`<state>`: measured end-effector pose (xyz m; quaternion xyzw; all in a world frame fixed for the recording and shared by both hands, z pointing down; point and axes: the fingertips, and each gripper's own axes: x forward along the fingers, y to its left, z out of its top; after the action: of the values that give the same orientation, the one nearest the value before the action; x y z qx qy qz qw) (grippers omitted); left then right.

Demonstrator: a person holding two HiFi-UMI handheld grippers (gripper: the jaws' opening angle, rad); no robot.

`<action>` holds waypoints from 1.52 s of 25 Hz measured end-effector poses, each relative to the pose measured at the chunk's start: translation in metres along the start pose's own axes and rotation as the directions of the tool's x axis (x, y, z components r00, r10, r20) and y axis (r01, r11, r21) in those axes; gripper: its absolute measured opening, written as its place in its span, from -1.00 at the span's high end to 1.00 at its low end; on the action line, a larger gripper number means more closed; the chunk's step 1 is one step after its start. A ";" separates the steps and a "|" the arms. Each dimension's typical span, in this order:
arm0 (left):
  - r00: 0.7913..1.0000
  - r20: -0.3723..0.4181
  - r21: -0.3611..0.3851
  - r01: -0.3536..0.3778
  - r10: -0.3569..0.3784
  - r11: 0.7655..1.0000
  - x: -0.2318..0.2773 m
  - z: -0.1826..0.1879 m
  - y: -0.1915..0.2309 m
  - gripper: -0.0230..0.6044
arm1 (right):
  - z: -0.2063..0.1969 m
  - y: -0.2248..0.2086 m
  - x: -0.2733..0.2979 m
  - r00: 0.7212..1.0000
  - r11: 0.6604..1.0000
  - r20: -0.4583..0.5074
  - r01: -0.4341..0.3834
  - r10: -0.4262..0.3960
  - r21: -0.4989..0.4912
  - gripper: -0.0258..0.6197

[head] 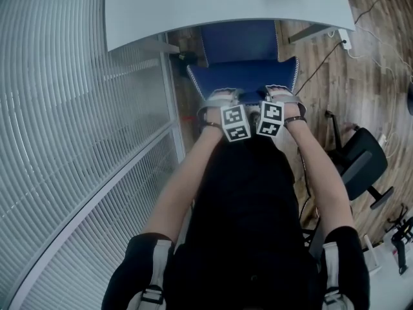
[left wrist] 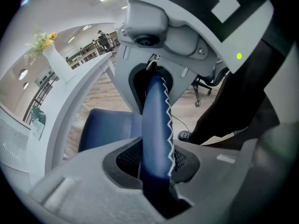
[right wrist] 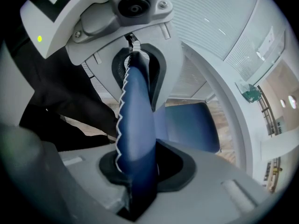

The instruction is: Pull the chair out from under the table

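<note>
1. Head view: the chair (head: 242,70) stands just ahead of the person, its front part tucked beneath the white table (head: 161,11).
   - The seat points away from the person, toward the table.
   - The backrest top edge runs side to side across the view.
   - The left gripper (head: 224,101) and right gripper (head: 277,97) sit close together on that edge.
2. Left gripper view: the jaws are clamped on the backrest (left wrist: 156,115), with the padded blue edge and its white zigzag stitching pinched between the dark pads.
   - The seat (left wrist: 107,129) lies beyond, beside the table edge.
   - The edge runs straight on into the other gripper.
3. Right gripper view: the jaws grip the same backrest edge (right wrist: 135,120) the same way.
   - The seat (right wrist: 191,125) shows behind.
4. Judgement:
   - The padding looks soft and gives under the pads, over a stiff frame.
   - The fabric should not slip.
   - The chair is probably moderately heavy.
   - The legs or wheels are not visible.
   - The top edge seems a sound hold for a level pull toward the person.
</note>
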<state>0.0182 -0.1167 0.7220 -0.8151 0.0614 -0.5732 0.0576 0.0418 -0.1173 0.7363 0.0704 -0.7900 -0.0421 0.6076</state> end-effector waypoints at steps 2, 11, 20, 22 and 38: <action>1.000 -0.002 -0.003 0.001 -0.001 1.000 -0.003 0.001 -0.006 0.60 | 0.001 0.006 -0.003 1.000 1.000 0.004 -0.004 0.004 0.004 0.63; 1.000 -0.012 -0.018 -0.001 0.000 1.000 -0.013 0.001 -0.037 0.61 | 0.003 0.037 -0.013 1.000 1.000 0.008 -0.026 0.026 0.006 0.64; 1.000 -0.024 -0.039 -0.011 0.010 0.999 -0.027 0.008 -0.076 0.62 | 0.001 0.076 -0.029 0.999 0.999 0.019 -0.037 0.037 0.003 0.64; 1.000 -0.026 -0.039 -0.018 0.017 0.999 -0.030 0.010 -0.082 0.62 | 0.001 0.082 -0.033 0.999 0.999 0.025 -0.035 0.035 0.004 0.64; 0.999 -0.025 -0.060 -0.032 0.031 0.998 -0.055 0.026 -0.126 0.62 | 0.000 0.126 -0.064 0.997 0.999 0.048 -0.052 0.052 0.001 0.64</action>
<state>0.0282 0.0172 0.6825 -0.8085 0.0922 -0.5798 0.0413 0.0506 0.0173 0.6945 0.0493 -0.8061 -0.0272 0.5891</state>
